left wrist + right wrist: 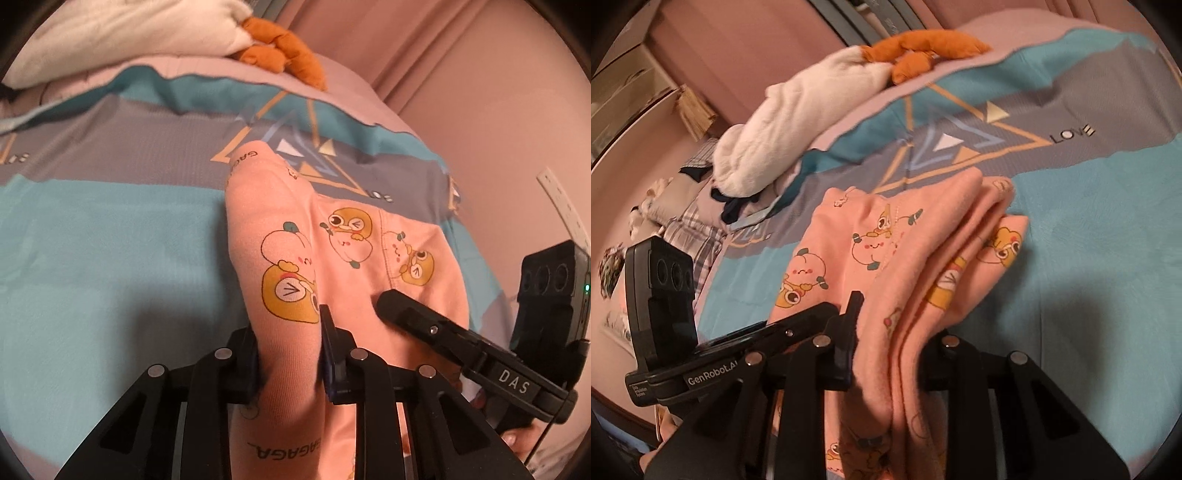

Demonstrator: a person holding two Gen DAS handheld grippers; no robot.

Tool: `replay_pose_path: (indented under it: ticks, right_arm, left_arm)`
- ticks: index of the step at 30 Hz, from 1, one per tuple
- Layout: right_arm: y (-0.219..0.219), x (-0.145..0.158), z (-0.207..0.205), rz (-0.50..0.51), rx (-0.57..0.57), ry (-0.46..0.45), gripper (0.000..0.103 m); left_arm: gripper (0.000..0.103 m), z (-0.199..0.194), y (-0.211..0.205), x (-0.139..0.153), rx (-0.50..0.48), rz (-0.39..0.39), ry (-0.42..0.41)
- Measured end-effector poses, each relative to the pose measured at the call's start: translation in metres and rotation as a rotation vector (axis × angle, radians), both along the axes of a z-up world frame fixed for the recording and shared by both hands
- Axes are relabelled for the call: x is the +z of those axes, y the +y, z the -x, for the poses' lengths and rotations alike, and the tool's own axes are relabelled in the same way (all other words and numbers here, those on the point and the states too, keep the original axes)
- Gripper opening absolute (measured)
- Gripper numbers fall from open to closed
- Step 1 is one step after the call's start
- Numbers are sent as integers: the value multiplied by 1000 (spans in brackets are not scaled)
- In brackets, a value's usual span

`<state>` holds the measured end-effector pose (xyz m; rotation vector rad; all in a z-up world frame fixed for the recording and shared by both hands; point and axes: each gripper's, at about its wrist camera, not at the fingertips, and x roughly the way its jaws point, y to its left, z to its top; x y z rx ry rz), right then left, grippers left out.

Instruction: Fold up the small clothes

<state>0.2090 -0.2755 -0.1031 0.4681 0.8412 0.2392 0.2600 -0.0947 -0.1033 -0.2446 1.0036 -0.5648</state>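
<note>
A small pink garment (295, 236) with yellow cartoon prints lies bunched in folds on the blue and grey bedspread (110, 229). My left gripper (290, 354) is shut on a raised fold of it. The right gripper's finger (410, 312) rests on the cloth just to the right. In the right wrist view the same garment (886, 236) runs forward from my right gripper (892, 354), which is shut on a thick bunch of its layers. The left gripper (812, 325) lies close on the left.
A white plush with orange feet (820, 110) lies at the far side of the bed. Plaid bedding and clothes (687, 221) are piled at the left. A pink curtain (461, 55) hangs beyond the bed's right edge.
</note>
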Motion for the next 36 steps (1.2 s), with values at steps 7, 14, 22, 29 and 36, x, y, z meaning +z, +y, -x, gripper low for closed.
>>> replay_pose_path:
  ticks: [7,14,22,29,36]
  right_arm:
    - [17,25,58,-1,40,-42,24]
    - [39,35,117,-20,72,-55,24]
    - [67,51,168,-2,132,-80,24]
    - [87,63,193,18,181,-107,25]
    - [108,75,200,39,224,-138,25]
  left_arm:
    - [24,62,10,23,-8,-35,-39]
    - [24,124,20,37,-8,-75,-87]
    - [24,174,34,52,18,-76,-101]
    - [24,202,48,62,61,-98,-134]
    - [24,215,63,72,106,-99,-171]
